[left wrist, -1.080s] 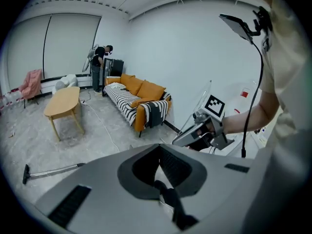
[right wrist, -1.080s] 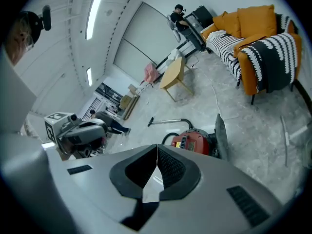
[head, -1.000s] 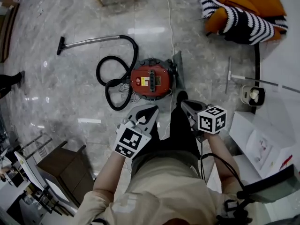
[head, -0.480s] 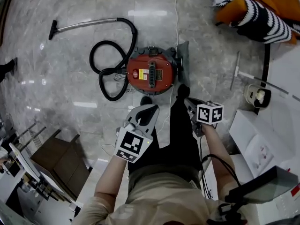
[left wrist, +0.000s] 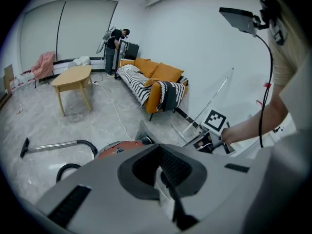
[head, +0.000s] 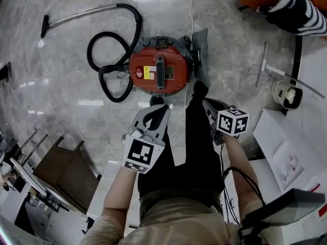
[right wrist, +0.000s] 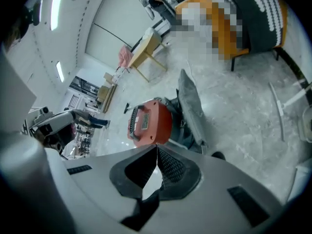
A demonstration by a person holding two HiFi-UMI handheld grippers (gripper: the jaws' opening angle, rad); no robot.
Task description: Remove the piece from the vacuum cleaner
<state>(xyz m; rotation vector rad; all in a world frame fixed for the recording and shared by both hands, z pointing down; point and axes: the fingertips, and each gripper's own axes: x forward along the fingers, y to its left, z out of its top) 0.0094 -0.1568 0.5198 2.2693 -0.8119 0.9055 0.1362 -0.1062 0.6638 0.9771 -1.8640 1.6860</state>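
A round red vacuum cleaner (head: 158, 75) stands on the marble floor, with its black hose (head: 110, 60) coiled to the left. The hose leads to a metal wand and a nozzle (head: 44, 27). A grey flat piece (head: 200, 57) stands against the vacuum's right side, also seen in the right gripper view (right wrist: 190, 108). My left gripper (head: 164, 108) hovers just short of the vacuum's near edge, jaws shut and empty (left wrist: 158, 146). My right gripper (head: 206, 105) is at the right of my leg, near the grey piece, shut on nothing (right wrist: 157, 147).
My black-trousered leg (head: 196, 137) is between the two grippers, foot beside the vacuum. An orange sofa with a striped blanket (head: 286, 4) is at the far right. White boxes (head: 286, 147) lie at the right and dark wooden furniture (head: 66, 175) at the left. A white cable (head: 190, 9) crosses the floor.
Both grippers have sunk towards the floor and now sit closer to the vacuum in the head view. Their jaws stay shut throughout.
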